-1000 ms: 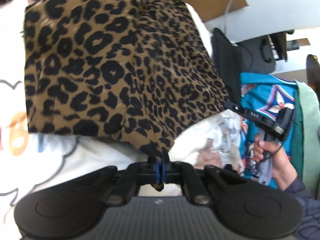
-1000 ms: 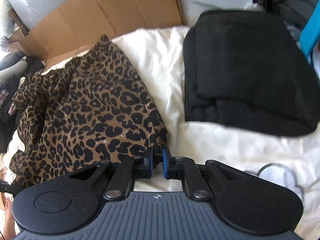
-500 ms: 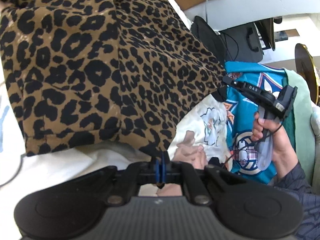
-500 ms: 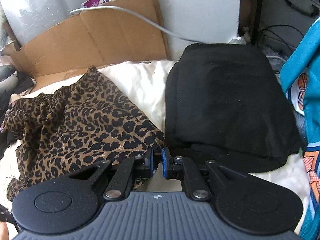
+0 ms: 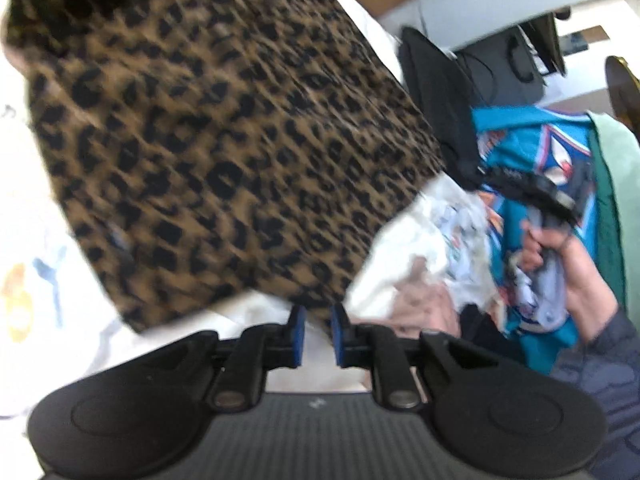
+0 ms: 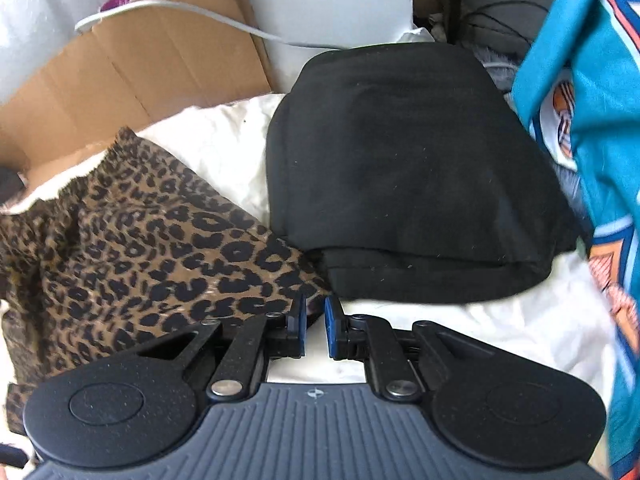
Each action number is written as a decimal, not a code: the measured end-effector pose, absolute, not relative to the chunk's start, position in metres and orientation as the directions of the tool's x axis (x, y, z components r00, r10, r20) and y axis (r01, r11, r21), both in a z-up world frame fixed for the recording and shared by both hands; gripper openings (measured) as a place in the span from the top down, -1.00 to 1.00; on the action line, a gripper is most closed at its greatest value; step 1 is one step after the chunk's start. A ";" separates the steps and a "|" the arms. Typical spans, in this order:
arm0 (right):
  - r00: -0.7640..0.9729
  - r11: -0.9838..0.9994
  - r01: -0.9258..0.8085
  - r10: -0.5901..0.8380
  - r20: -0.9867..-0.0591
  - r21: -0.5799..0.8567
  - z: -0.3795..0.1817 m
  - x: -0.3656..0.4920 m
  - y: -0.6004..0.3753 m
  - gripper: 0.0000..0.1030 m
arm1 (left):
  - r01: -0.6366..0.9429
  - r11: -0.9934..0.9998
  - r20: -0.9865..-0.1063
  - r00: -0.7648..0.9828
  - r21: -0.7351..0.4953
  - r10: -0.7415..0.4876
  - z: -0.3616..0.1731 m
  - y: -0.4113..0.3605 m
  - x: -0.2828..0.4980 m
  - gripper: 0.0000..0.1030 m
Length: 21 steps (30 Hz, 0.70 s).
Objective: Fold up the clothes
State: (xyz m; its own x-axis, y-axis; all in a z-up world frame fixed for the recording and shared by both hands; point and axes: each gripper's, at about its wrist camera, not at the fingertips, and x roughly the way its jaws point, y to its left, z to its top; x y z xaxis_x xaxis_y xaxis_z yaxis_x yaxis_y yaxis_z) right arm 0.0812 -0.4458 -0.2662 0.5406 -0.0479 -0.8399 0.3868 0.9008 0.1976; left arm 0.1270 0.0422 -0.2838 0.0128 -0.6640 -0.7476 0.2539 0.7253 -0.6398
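Note:
A leopard-print cloth (image 5: 224, 140) lies folded on the white bedding (image 5: 40, 220), blurred in the left wrist view. My left gripper (image 5: 318, 328) is at its near corner. Its jaws are opening, and the corner sits loosely in the gap between them. In the right wrist view the cloth (image 6: 140, 248) lies flat, its right corner against a folded black garment (image 6: 400, 160). My right gripper (image 6: 316, 320) is at that corner with its jaws opening, and white bedding shows through the gap. A hand (image 5: 568, 264) holds the right gripper (image 5: 536, 196) in the left wrist view.
A teal printed garment (image 6: 600, 120) hangs at the right edge, with pale green fabric (image 5: 620, 184) beside it. Flattened cardboard (image 6: 120, 68) and a grey cable (image 6: 200, 12) lie behind the bedding (image 6: 480, 328). Dark bags and furniture stand at the far right.
My left jaws have parted from tightly shut on the cloth's corner to a clear gap. The right gap has widened slightly. The right corner now lies against the black garment.

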 end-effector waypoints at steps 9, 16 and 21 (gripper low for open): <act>0.563 0.914 0.313 0.042 -0.826 0.259 -0.263 0.081 -0.421 0.80 | 0.157 0.866 -0.826 0.262 -0.474 -0.499 -0.276 0.090 0.157 0.66; 0.556 0.917 0.283 0.083 -0.827 0.282 -0.263 0.083 -0.411 0.79 | 0.088 0.891 -0.815 0.373 -0.445 -0.443 -0.285 0.123 0.183 0.15; 0.552 0.915 0.262 0.119 -0.825 0.307 -0.267 0.077 -0.402 0.80 | 0.065 0.898 -0.802 0.425 -0.435 -0.419 -0.298 0.133 0.203 -0.10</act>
State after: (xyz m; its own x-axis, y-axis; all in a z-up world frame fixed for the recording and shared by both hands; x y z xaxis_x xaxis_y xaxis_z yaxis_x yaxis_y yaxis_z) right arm 0.0775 -0.4025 -0.2668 0.5519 0.1187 -0.8254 0.2621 0.9149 0.3069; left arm 0.2034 0.1325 -0.2976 0.4252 -0.4193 -0.8021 0.0653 0.8981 -0.4349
